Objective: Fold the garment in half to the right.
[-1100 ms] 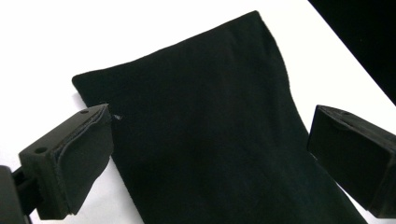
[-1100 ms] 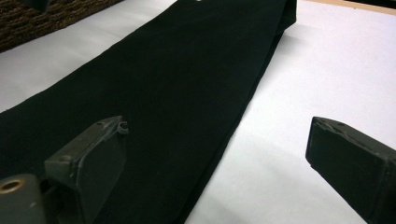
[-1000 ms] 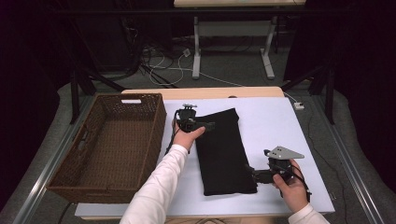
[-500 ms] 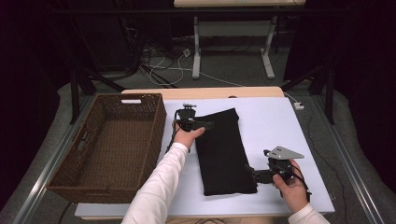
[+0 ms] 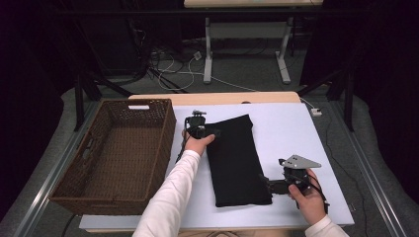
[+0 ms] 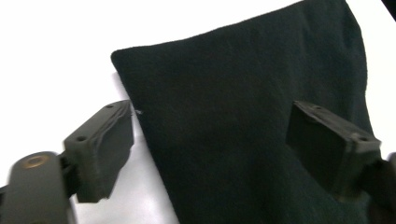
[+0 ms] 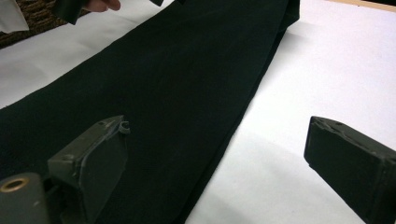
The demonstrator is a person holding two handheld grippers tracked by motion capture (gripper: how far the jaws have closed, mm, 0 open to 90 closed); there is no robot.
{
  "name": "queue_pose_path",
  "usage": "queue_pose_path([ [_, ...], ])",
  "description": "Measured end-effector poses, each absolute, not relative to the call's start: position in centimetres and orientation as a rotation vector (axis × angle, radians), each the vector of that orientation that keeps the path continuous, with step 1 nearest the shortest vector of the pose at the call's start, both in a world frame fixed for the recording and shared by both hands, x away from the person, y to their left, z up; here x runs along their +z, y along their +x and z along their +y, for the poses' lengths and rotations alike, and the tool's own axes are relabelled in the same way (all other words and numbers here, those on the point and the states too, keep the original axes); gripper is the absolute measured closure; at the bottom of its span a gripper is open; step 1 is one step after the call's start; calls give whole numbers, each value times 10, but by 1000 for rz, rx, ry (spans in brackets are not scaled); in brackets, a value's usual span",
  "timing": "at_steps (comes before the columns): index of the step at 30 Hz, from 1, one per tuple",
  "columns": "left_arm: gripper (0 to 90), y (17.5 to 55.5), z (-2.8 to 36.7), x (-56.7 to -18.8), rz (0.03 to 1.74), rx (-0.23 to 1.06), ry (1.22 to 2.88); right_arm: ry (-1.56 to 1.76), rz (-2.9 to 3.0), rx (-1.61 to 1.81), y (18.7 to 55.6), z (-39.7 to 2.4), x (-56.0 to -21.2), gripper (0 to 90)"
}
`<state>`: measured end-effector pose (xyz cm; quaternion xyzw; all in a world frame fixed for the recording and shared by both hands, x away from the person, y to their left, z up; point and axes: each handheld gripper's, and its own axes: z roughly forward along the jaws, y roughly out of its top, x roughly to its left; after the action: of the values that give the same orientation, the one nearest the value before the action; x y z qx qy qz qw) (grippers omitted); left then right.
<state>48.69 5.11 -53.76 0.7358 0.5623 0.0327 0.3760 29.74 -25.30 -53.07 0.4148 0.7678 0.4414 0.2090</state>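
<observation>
A black folded cloth (image 5: 236, 160) lies lengthwise on the white table top (image 5: 286, 133). My left gripper (image 5: 210, 132) is at the cloth's far left corner. In the left gripper view the black cloth (image 6: 243, 116) lies between its wide-set jaws, which have just been closing a little; the pads do not press it. My right gripper (image 5: 268, 185) is at the cloth's near right edge, open. In the right gripper view one jaw is over the cloth (image 7: 163, 84) and the other over bare table, with the cloth's edge between them.
A brown wicker basket (image 5: 167, 129) stands on the left part of the table, right beside the left forearm. Bare white surface stretches to the right of the cloth. Beyond the table are a floor with cables and another table's legs (image 5: 207, 49).
</observation>
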Motion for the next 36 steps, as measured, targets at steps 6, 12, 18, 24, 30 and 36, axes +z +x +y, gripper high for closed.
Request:
queue_pose_path([
  [6, 236, 489, 51, -542, 1471, 87, 1883, 1153, 2137, 1229, 297, -253, -531, 66],
  [12, 310, 490, 51, -543, 1467, 98, 1888, 1152, 2141, 1225, 297, -253, -531, 71],
  [18, 342, 491, 52, -545, 1503, 99, 1879, 1146, 2142, 1230, 297, -253, -531, 74],
  [24, 347, 492, 53, -545, 1525, 87, 1870, 1144, 2143, 1230, 298, -253, -531, 77],
  [30, 379, 493, 54, -547, 1551, 64, 1866, 1142, 2141, 1231, 298, -252, -532, 80],
  [36, 409, 493, 54, -548, 1566, 64, 1844, 1143, 2143, 1229, 297, -252, -532, 82],
])
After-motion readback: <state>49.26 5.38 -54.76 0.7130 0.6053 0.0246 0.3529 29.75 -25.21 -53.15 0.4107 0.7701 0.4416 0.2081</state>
